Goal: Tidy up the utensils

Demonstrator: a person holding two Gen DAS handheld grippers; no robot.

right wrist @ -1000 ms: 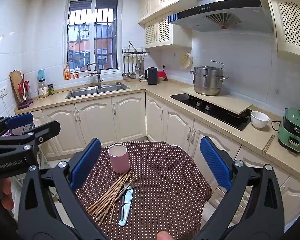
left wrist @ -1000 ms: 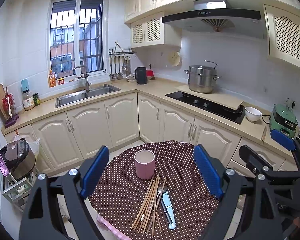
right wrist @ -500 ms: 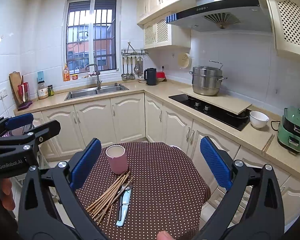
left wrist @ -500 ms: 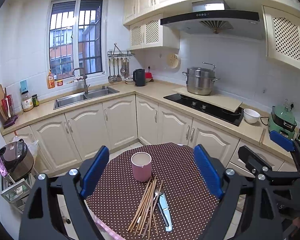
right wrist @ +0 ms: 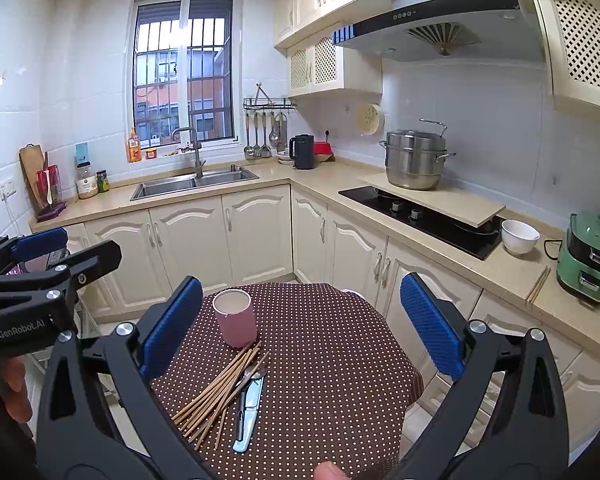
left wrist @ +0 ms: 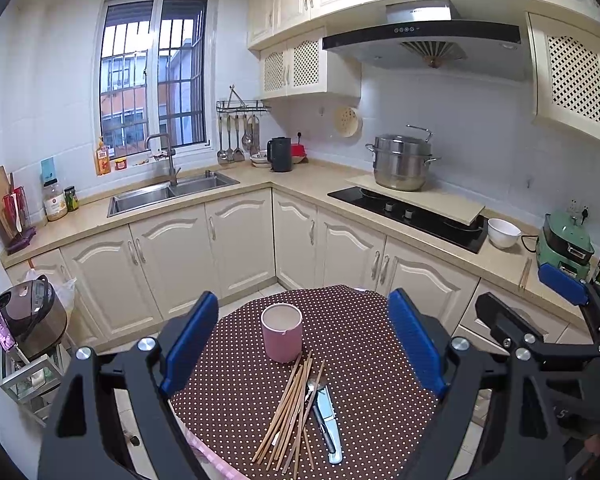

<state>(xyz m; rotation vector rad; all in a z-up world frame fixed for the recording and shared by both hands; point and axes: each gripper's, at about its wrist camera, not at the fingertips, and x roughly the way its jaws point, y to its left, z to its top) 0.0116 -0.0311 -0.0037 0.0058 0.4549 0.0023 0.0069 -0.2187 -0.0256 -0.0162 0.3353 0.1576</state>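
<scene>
Both grippers hang above the table (left wrist: 380, 344), fingers spread wide and holding nothing. In the left wrist view the left gripper (left wrist: 302, 344) frames the pink cup (left wrist: 281, 332) at centre, with the chopsticks (left wrist: 290, 416) fanned out below it toward the bottom edge. Their long axis runs from the cup's base down and slightly left, close to the line along which this gripper points. A spoon (left wrist: 313, 385) and a pale-handled knife (left wrist: 329, 420) lie just right of the bundle, touching it, on much the same line.

In the right wrist view the right gripper (right wrist: 300, 322) looks on the same heap at lower left of centre. There the chopsticks (right wrist: 220, 392) slant up-right toward the cup (right wrist: 235, 322) and sit nearer its left finger.

The left gripper seems the better centred on the pile. The sticks are thin, light wood, crossed loosely; the cup is smooth, upright and open-topped; the cloth is brown with white dots
</scene>
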